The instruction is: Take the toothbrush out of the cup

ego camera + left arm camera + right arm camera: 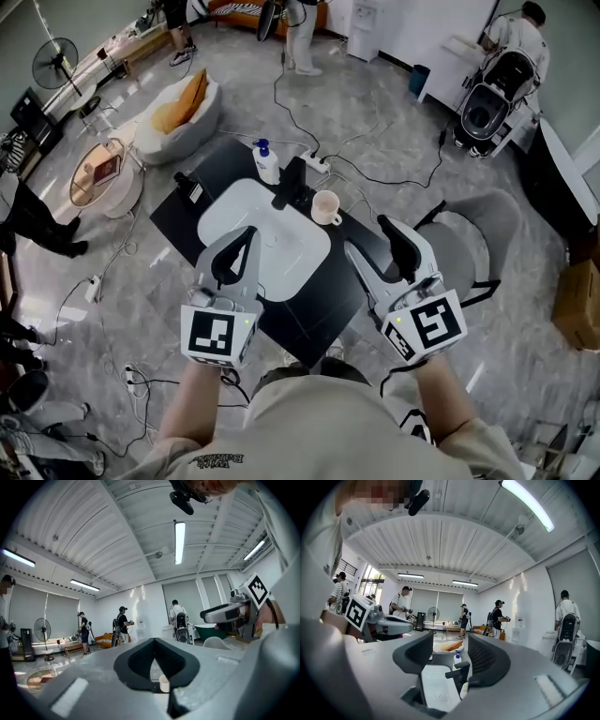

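Observation:
A cream cup (325, 206) with a handle stands on the black table (178, 217), right of the black faucet (291, 183) at the back of the white sink (281, 267). I see no toothbrush in any view. My left gripper (246, 234) hovers over the sink's left part. Its tips touch with nothing between them, and the cup (164, 682) shows through the gap behind them. My right gripper (387, 227) hangs right of the sink, nearer me than the cup. In the right gripper view the right gripper (450, 654) is open and frames the sink (436, 686) and faucet (457, 670).
A white pump bottle (266, 161) stands behind the sink, left of the faucet. A power strip (317, 164) and cables lie at the table's far edge. A grey chair (478, 234) is at the right. A beanbag (178, 112), a round side table (103, 173) and several people stand further off.

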A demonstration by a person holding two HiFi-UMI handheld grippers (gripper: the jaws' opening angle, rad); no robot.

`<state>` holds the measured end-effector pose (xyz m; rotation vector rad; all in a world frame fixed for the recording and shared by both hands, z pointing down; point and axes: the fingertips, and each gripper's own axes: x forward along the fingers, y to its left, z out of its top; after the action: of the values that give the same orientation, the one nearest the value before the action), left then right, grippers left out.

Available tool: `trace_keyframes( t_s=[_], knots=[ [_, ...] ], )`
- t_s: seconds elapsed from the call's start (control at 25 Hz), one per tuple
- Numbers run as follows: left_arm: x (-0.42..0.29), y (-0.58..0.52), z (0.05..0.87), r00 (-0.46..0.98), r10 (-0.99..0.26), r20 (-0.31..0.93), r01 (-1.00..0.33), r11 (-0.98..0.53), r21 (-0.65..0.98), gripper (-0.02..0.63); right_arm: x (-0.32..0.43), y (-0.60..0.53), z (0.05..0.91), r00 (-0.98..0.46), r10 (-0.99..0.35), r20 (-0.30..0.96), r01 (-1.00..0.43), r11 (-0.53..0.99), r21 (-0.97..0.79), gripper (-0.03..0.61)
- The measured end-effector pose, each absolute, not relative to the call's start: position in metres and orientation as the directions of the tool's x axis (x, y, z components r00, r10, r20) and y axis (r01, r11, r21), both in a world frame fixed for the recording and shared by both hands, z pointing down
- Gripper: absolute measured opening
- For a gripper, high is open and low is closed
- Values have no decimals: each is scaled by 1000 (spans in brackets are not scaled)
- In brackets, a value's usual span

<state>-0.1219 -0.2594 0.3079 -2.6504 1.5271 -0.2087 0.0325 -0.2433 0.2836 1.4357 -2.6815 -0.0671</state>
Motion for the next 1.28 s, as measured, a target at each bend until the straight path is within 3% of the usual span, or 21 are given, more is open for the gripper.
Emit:
trace_keyframes(
  t_s=[0.56,0.92,1.28],
  knots=[
    [-94,-317,336,472,-875,105,-858,-484,-171,2,14,-331,370,-605,-781,153,-772,623,126,238],
    [-89,-360,399,459,-868,190,-866,-485,-123,2,4,-382,469,-624,-740,250,-759,651,31,241],
    [-86,-394,474,457,-845,277,-863,-497,-91,2,10,-413,551,-597,-712,370,-754,656,45,241]
  ],
)
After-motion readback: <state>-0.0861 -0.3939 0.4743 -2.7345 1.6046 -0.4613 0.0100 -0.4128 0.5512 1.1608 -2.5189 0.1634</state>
